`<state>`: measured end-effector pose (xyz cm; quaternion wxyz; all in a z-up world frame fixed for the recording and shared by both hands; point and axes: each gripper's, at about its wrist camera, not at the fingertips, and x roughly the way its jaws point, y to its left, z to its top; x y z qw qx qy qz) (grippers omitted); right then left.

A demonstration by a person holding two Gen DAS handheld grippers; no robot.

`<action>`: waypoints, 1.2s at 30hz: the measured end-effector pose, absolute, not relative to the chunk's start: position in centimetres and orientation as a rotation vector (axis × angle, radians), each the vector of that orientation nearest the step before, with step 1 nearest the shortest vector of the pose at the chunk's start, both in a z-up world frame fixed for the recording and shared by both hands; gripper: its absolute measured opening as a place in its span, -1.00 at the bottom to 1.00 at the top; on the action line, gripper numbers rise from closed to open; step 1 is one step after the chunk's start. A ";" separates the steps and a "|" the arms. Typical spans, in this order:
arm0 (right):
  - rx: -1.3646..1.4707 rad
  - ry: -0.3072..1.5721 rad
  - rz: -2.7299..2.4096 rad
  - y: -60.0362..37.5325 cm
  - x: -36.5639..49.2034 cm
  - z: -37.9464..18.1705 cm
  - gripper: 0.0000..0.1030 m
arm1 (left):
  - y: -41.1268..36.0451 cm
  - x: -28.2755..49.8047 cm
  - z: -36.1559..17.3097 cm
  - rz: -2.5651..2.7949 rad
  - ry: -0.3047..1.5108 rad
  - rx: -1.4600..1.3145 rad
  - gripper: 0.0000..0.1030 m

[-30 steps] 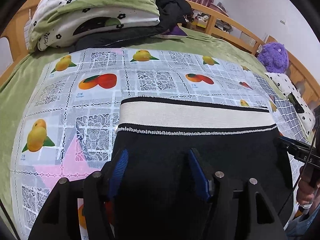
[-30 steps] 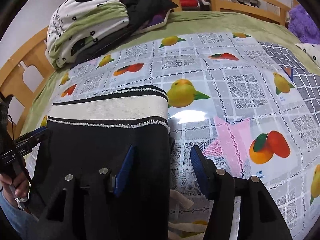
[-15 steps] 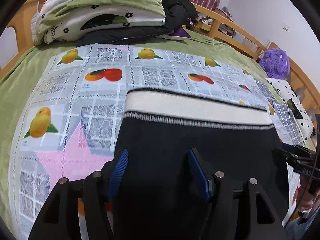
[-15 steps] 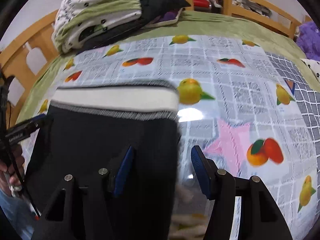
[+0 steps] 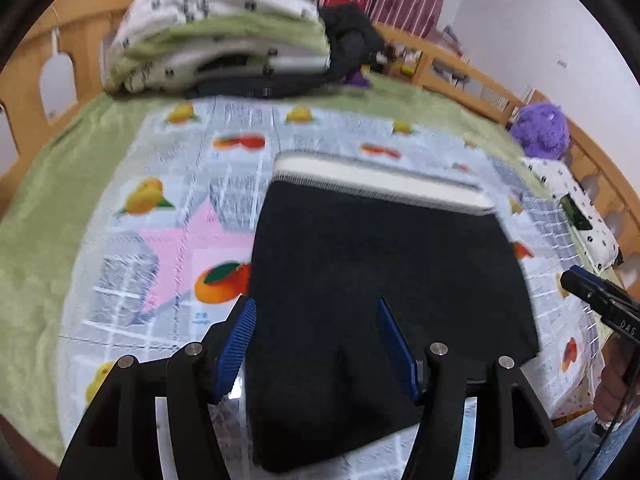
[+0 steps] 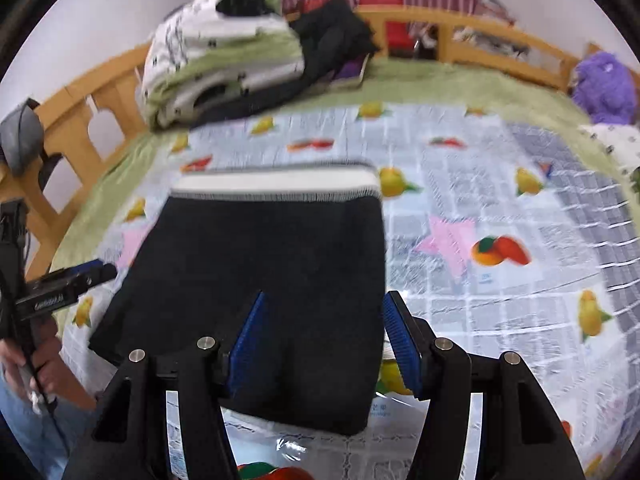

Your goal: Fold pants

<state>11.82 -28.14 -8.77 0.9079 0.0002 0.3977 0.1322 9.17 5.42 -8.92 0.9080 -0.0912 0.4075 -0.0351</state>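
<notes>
Black pants (image 5: 384,280), one pair, lay folded on the fruit-print cover (image 5: 172,240) on the bed: long axis near-far, cream waistband (image 5: 380,178) far. Left gripper (image 5: 316,344) fingers apart, gripping nothing; right gripper (image 6: 324,344) fingers just widened, gripping nothing.

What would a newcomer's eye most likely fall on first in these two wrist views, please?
Probably the black pants with their cream waistband, lying folded in the middle of the fruit-print cloth that covers the bed. Next, the blue-padded left gripper and right gripper, both open above the near end of the pants. Behind, a folded green and white quilt sits at the far left, a purple plush toy at the far right.
</notes>
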 end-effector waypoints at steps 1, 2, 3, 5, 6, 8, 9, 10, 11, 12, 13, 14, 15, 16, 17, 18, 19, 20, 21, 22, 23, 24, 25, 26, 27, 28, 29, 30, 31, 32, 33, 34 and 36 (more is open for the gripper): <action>-0.009 0.805 0.250 -28.2 11.1 -8.1 0.30 | 5.4 8.3 -8.0 -0.059 0.818 -0.188 0.17; -0.016 0.795 0.235 -28.3 10.5 -7.5 0.33 | 5.2 7.3 -7.0 -0.045 0.792 -0.186 0.17; -0.022 0.788 0.219 -28.5 9.5 -6.8 0.36 | 5.1 6.4 -6.3 -0.033 0.773 -0.183 0.17; -0.015 0.778 0.201 -29.0 8.3 -6.1 0.37 | 4.6 4.7 -5.0 0.000 0.734 -0.168 0.28; -0.004 0.768 0.171 -29.5 7.2 -5.7 0.42 | 4.4 3.9 -4.4 0.012 0.715 -0.159 0.36; 0.015 0.747 0.145 -30.2 6.0 -5.2 0.59 | 3.8 2.1 -3.9 0.030 0.689 -0.148 0.44; 0.021 0.733 0.132 -30.6 5.2 -5.1 0.71 | 3.6 1.4 -3.8 0.040 0.684 -0.147 0.44; 0.019 0.723 0.123 -30.8 4.6 -5.0 0.77 | 3.5 0.7 -3.9 0.049 0.681 -0.147 0.45; 0.012 0.708 0.117 -30.9 3.9 -5.1 0.78 | 3.2 0.0 -4.0 0.050 0.681 -0.151 0.45; 0.003 0.702 0.118 -31.0 3.3 -5.1 0.85 | 3.0 -0.5 -4.0 0.048 0.682 -0.153 0.46; -0.004 0.696 0.121 -31.1 2.8 -5.2 0.94 | 2.7 -1.1 -4.1 0.044 0.679 -0.149 0.48; -0.011 0.690 0.122 -31.2 2.2 -5.4 0.95 | 2.5 -1.5 -4.3 0.045 0.674 -0.140 0.48; -0.016 0.690 0.118 -31.2 1.8 -5.7 0.95 | 2.2 -1.8 -4.4 0.050 0.670 -0.126 0.49; -0.018 0.699 0.121 -31.2 1.5 -6.0 0.96 | 1.8 -2.1 -4.4 0.058 0.667 -0.099 0.49; -0.020 0.709 0.124 -31.1 1.4 -6.2 0.96 | 1.4 -2.3 -4.3 0.056 0.666 -0.083 0.49; -0.030 0.722 0.114 -31.0 1.1 -6.5 0.96 | 1.0 -2.4 -4.1 0.044 0.659 -0.067 0.49; -0.039 0.719 0.099 -31.0 0.8 -6.7 0.96 | 0.6 -2.7 -3.9 0.028 0.644 -0.057 0.49; -0.051 0.713 0.091 -30.9 0.6 -6.7 0.96 | 0.3 -2.9 -3.8 0.019 0.634 -0.051 0.49; -0.063 0.700 0.084 -30.8 0.1 -6.7 0.96 | 0.0 -3.1 -3.7 0.016 0.628 -0.046 0.49; -0.059 0.688 0.084 -30.9 -0.3 -6.5 0.96 | -0.3 -3.3 -3.7 0.015 0.626 -0.039 0.49; -0.049 0.681 0.085 -31.0 -0.6 -6.5 0.96 | -0.5 -3.4 -3.8 0.016 0.626 -0.032 0.49; -0.035 0.679 0.087 -31.3 -0.8 -6.4 0.96 | -0.7 -3.5 -3.9 0.017 0.629 -0.025 0.49; -0.025 0.681 0.087 -31.5 -0.9 -6.5 0.96 | -0.7 -3.5 -3.9 0.015 0.631 -0.024 0.49; -0.014 0.682 0.087 -31.7 -0.9 -6.5 0.96 | -0.8 -3.6 -4.0 0.015 0.633 -0.026 0.49; 0.000 0.683 0.089 -31.9 -1.0 -6.5 0.96 | -0.8 -3.6 -4.1 0.017 0.636 -0.033 0.49; 0.007 0.683 0.092 -32.0 -1.1 -6.5 0.96 | -0.8 -3.6 -4.2 0.019 0.639 -0.038 0.49; 0.012 0.681 0.093 -32.1 -1.1 -6.5 0.96 | -0.9 -3.6 -4.3 0.021 0.640 -0.036 0.49; 0.014 0.677 0.092 -32.1 -1.2 -6.5 0.96 | -1.0 -3.6 -4.3 0.025 0.640 -0.032 0.49; 0.012 0.676 0.092 -32.1 -1.2 -6.5 0.96 | -1.0 -3.6 -4.3 0.029 0.638 -0.027 0.49; 0.011 0.675 0.091 -32.1 -1.2 -6.5 0.96 | -1.0 -3.6 -4.3 0.032 0.637 -0.026 0.49; 0.012 0.675 0.090 -32.1 -1.2 -6.5 0.96 | -1.0 -3.6 -4.4 0.031 0.639 -0.029 0.49; 0.013 0.676 0.093 -32.1 -1.2 -6.6 0.96 | -1.0 -3.6 -4.4 0.031 0.641 -0.032 0.49; 0.015 0.682 0.101 -32.0 -1.1 -6.6 0.96 | -1.0 -3.5 -4.4 0.031 0.643 -0.035 0.49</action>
